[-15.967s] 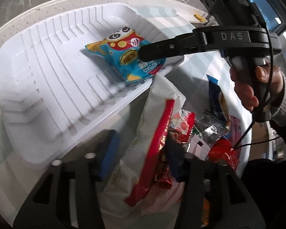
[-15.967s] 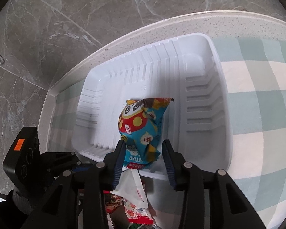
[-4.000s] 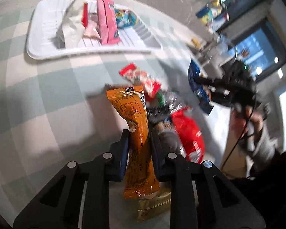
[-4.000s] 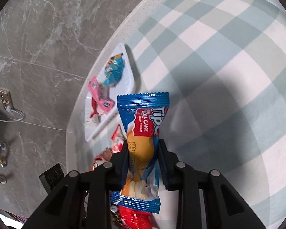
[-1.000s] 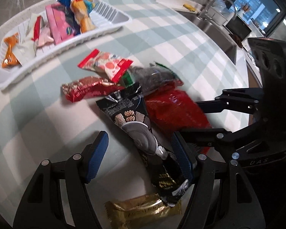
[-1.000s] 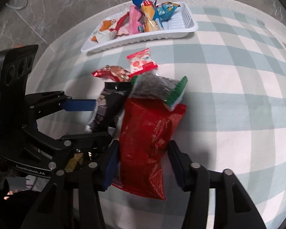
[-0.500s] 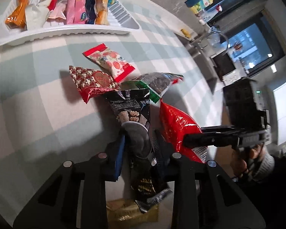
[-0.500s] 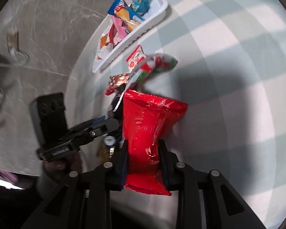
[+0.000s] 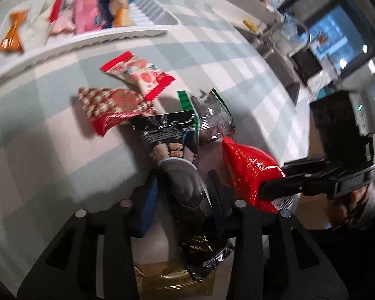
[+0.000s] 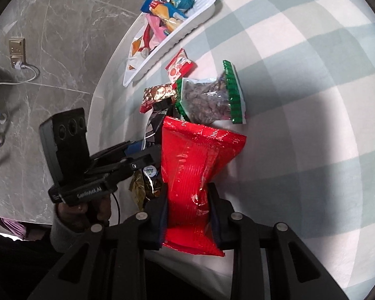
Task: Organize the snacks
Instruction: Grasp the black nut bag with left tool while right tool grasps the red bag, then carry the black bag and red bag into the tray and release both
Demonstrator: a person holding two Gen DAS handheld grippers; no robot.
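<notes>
Since 1 s ago both tongs went from open to clamped: left tongs (image 9: 185,195) grip the black pack (image 9: 180,172), right tongs (image 10: 188,210) pinch the red bag (image 10: 197,160) mid-body, both lifting off the tabletop (image 10: 300,100). Bags look light, crinkly, slippery, probably crushable contents; mid-body grip seems safest. Tray (image 10: 202,12) sits well apart, already holding several snacks.

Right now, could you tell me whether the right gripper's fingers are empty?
No, the right gripper is shut on the red snack bag, its fingers pinching the lower half.
</notes>
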